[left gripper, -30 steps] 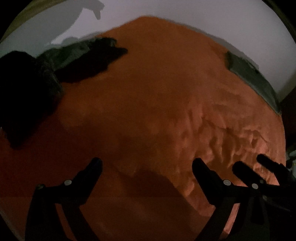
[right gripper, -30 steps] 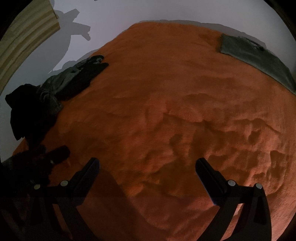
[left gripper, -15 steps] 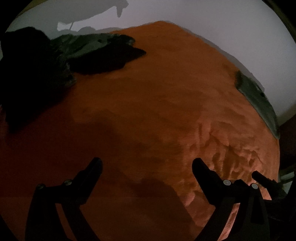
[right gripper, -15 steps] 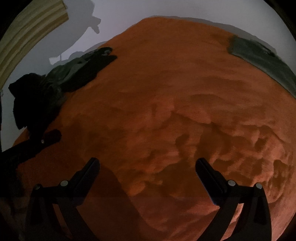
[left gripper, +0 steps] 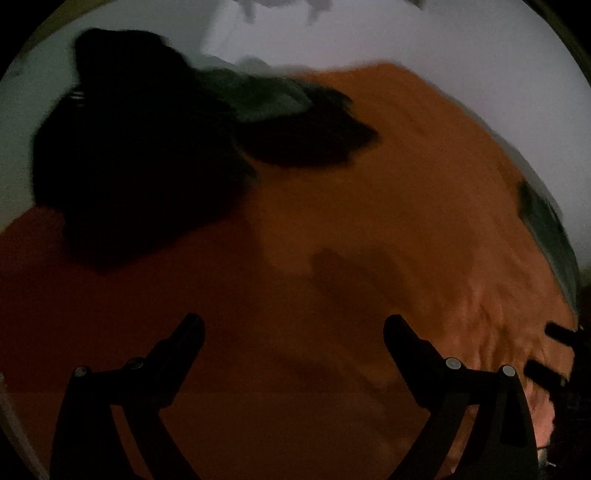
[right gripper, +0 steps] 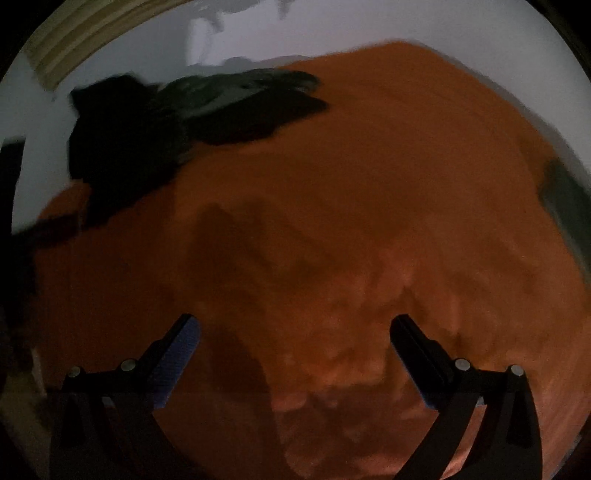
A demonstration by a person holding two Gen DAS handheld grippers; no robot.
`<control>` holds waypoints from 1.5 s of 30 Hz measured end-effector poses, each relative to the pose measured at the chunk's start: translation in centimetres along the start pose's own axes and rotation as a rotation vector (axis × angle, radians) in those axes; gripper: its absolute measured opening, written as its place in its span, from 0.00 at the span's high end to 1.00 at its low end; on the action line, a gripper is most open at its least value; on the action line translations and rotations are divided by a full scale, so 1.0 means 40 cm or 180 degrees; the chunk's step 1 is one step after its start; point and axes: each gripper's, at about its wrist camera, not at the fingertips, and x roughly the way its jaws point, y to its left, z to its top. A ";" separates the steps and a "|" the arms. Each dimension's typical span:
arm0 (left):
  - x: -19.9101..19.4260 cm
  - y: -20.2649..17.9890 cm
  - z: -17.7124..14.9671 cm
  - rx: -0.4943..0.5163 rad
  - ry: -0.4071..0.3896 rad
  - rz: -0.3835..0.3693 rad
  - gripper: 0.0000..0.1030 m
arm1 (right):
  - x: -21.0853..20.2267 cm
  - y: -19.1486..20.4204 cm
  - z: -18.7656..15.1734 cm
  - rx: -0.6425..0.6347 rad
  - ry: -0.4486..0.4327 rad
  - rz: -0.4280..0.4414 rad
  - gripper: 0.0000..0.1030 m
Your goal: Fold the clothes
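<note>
A heap of dark clothes (left gripper: 140, 155) lies on the orange blanket (left gripper: 388, 184) at the upper left of the left wrist view, with a grey-green garment (left gripper: 266, 96) and a black piece (left gripper: 306, 140) trailing right. The same heap (right gripper: 122, 140) sits at the upper left in the right wrist view. My left gripper (left gripper: 293, 328) hovers open over the blanket, short of the heap, nothing between its fingers. My right gripper (right gripper: 295, 328) is open too, over rumpled blanket. The right gripper's fingertips (left gripper: 557, 332) show at the left view's right edge.
A folded grey-green garment (left gripper: 546, 221) lies at the blanket's right edge, also seen as a grey-green garment (right gripper: 569, 206) in the right wrist view. A white wall (left gripper: 443, 33) stands behind. A striped beige panel (right gripper: 85, 40) is at the upper left. The scene is dim.
Both views have swung left and toward the dark heap, which now looks larger and nearer. The folded garment has slid to the right edge. Both grippers stayed open.
</note>
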 end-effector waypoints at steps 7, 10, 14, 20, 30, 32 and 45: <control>-0.077 0.153 0.147 -0.0124 -0.0530 0.0465 0.05 | 0.034 0.106 0.140 -0.0368 -0.0167 0.0278 0.00; -0.103 0.210 0.212 -0.0045 -0.0721 0.0741 0.05 | 0.047 0.129 0.186 -0.0243 -0.0274 0.0460 0.00; -0.086 0.296 0.267 -0.0038 -0.0690 0.0901 0.05 | 0.070 0.134 0.212 0.0060 -0.0419 0.0641 0.00; -0.045 0.359 0.301 0.0048 -0.0675 0.1121 0.05 | 0.140 0.170 0.236 0.0189 -0.0287 0.0797 0.00; -0.015 0.358 0.327 0.0257 -0.0850 0.1077 0.12 | 0.168 0.151 0.227 0.0264 -0.0238 0.0725 0.00; -0.032 0.347 0.323 0.0237 -0.0913 0.1042 0.66 | 0.174 0.143 0.228 0.0292 -0.0238 0.0727 0.00; -0.172 0.207 0.225 0.0368 -0.1225 0.0532 0.95 | 0.215 0.100 0.314 0.0668 -0.0600 0.1457 0.00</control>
